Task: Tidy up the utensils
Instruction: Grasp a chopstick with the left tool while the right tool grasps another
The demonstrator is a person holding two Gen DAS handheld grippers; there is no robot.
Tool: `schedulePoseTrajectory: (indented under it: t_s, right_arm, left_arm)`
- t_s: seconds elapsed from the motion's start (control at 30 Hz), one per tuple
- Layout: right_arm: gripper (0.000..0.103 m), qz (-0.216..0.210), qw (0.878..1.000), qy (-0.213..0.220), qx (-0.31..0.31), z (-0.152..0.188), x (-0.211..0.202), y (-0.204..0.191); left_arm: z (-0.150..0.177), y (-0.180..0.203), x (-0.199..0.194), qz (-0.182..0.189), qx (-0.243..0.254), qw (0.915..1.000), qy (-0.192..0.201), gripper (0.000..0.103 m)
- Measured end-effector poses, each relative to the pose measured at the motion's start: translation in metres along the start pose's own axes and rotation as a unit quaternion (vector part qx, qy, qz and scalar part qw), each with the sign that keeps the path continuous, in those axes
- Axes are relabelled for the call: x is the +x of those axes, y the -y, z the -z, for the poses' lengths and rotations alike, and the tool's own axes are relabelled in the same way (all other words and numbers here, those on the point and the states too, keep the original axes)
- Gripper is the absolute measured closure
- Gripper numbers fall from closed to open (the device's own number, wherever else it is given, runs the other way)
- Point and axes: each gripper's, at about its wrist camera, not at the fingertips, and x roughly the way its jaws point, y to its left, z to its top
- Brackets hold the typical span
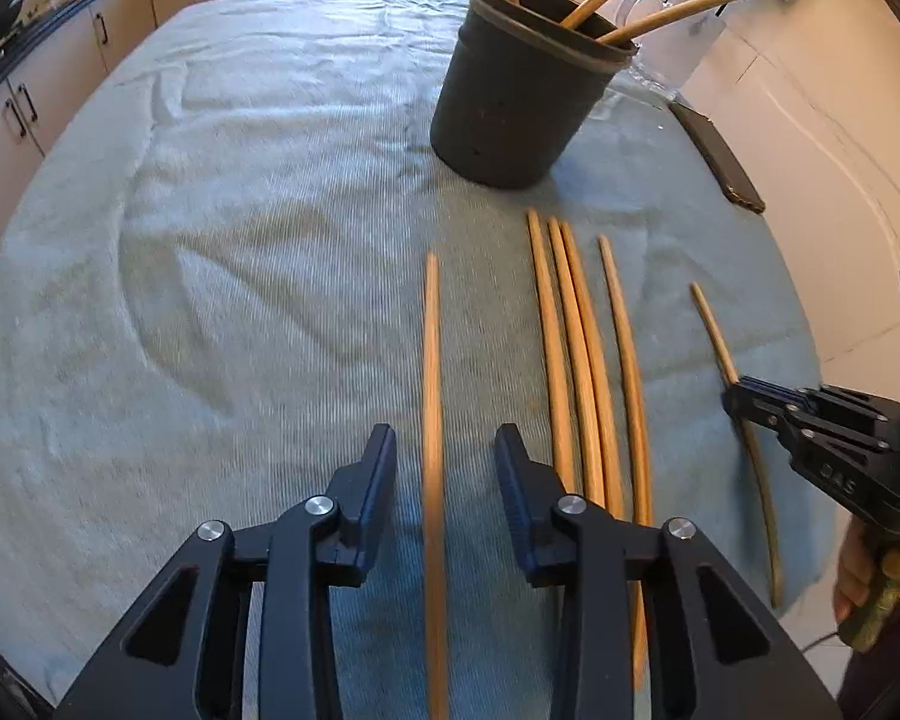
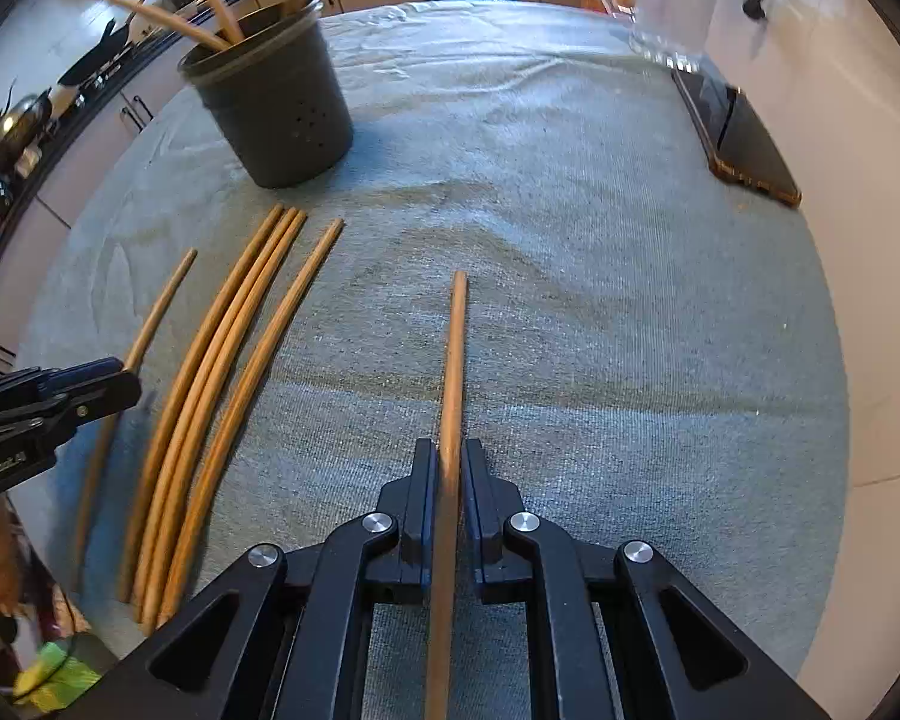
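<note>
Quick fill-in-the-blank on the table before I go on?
The right gripper is shut on a ____.
The left gripper is ____, straddling another chopstick.
Between those two lie ____ more chopsticks on the cloth.
Missing words: chopstick; open; four.

Right claw (image 2: pixel 448 468) closed on a single chopstick (image 2: pixel 455 360), which runs away along the cloth (image 2: pixel 600 300) covering the bench. Left of it lie five more sticks (image 2: pixel 210 384). Left claw (image 2: pixel 90 381) enters at the left edge, over the outermost stick. Dark pot (image 2: pixel 282 114) holding sticks stands far left; phone (image 2: pixel 744 138) far right.
</note>
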Motion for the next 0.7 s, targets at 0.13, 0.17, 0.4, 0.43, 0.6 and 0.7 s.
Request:
schedulePoseTrajectory:
  t_s: [0.13,0.17,0.4,0.43,0.6,0.7]
  right_arm:
    - [0.093,0.014,1.0,-0.015,-0.011,-0.012,0.005,-0.005]
    - [0.093,0.019,1.0,-0.019,-0.015,-0.016,0.007,-0.006]
    - [0.092,0.048,0.997,-0.043,-0.033,-0.048,0.019,-0.017]
    - [0.092,0.049,0.997,-0.042,-0.033,-0.05,0.019,-0.018]
    - [0.096,0.044,0.998,-0.022,-0.039,-0.046,0.016,-0.026]
    - [0.097,0.021,0.999,0.012,-0.024,-0.042,-0.002,-0.023]
  left_arm:
    - [-0.016,0.01,0.01,-0.022,0.027,0.9994,-0.007,0.07]
    - [-0.019,0.012,0.011,-0.024,0.03,0.9992,-0.008,0.07]
    - [-0.038,0.021,0.02,-0.033,0.055,0.9978,-0.016,0.07]
    - [-0.039,0.022,0.021,-0.035,0.059,0.9976,-0.013,0.073]
    - [-0.035,0.022,0.019,-0.033,0.061,0.9975,0.015,0.098]
    - [-0.029,0.016,-0.005,-0.023,0.047,0.9975,0.048,0.098]
